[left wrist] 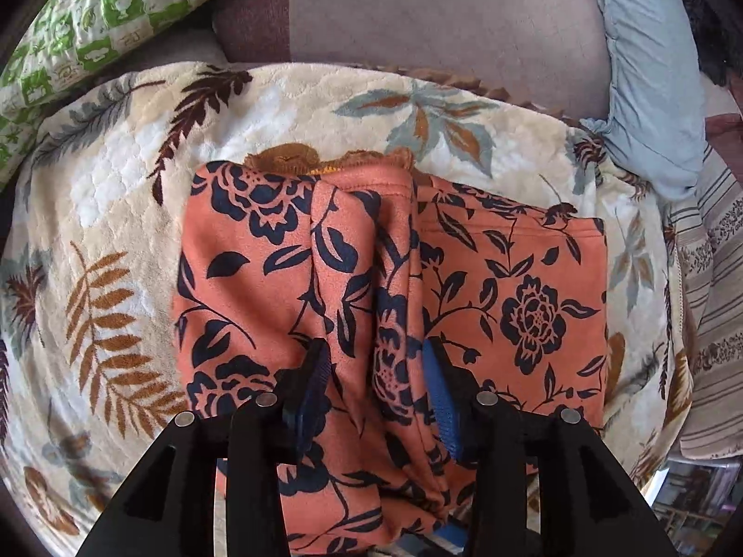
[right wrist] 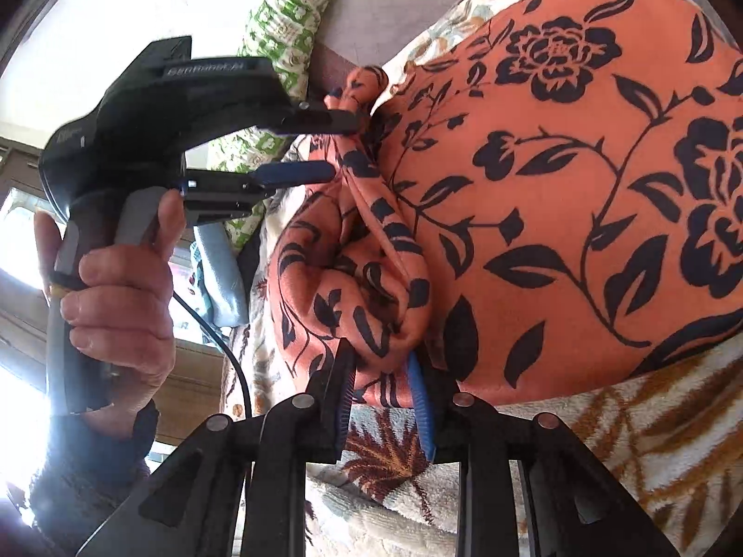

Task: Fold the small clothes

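Both grippers stand partly open astride raised folds of the orange, navy-flowered garment (left wrist: 511, 288) on the cream leaf-patterned blanket (left wrist: 116, 213): left gripper (left wrist: 376, 366), right gripper (right wrist: 383, 371).

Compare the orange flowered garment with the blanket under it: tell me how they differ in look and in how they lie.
The garment is orange with dark blue flowers; the blanket is cream with brown and grey leaves. The garment looks smooth and thin; the blanket looks plush and quilted. The garment is folded over itself with a bunched ridge down its middle; the blanket lies spread flat beneath it. Both carry plant prints.
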`<state>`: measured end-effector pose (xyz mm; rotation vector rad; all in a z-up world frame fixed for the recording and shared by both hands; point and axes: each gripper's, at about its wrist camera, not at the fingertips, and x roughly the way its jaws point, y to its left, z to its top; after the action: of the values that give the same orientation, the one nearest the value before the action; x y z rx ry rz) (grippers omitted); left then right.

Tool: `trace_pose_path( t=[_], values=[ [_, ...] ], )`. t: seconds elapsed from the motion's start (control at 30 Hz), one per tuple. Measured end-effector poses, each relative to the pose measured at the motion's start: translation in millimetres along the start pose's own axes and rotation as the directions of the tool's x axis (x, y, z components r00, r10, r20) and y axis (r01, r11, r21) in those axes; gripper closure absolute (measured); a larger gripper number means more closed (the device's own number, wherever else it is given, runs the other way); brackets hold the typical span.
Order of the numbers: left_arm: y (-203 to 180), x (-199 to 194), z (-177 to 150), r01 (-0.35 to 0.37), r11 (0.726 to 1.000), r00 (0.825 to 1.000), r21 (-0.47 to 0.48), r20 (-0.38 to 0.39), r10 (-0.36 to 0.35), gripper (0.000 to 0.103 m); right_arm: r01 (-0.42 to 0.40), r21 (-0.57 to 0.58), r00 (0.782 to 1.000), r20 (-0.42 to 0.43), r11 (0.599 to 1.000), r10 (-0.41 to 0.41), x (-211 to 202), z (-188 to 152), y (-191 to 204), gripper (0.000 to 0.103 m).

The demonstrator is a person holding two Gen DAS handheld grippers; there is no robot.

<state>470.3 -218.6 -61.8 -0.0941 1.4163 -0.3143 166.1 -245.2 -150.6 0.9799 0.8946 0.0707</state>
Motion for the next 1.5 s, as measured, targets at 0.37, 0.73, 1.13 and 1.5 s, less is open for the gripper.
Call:
trace_pose_path(
  t=[0.37,0.73,1.13,1.5],
  values=[
    [9.0,-29.2,4.9,-0.054,0.998,0.998,-0.044,-0.017,0.053,0.058,-0.082,0.052,0.996,0.051,0.995,0.080,-3.3,20.7,-22.2,0.060],
    [-43.6,35.1,22.4,-0.244,0.961,0.962,0.128,-0.095,0.256,0.058,-0.157,-0.087,0.988,0.000,0.984,0.158,19.0,11.7,4.4,0.043],
    [-31.1,51.3,15.8,-0.235,0.969,0.968,0.080,-0.074,0.240,0.093,-0.075,-0.140,0.997,0.023,0.987,0.079,32.0,9.9,6.1,0.084],
    [-89.9,-7.5,4.0,-0.012,0.994,1.000,0.106,0.006,0.011,0.099,0.019,-0.265,0.984,0.178,0.964,0.029,-49.7,7.7,24.2,0.087]
  ],
)
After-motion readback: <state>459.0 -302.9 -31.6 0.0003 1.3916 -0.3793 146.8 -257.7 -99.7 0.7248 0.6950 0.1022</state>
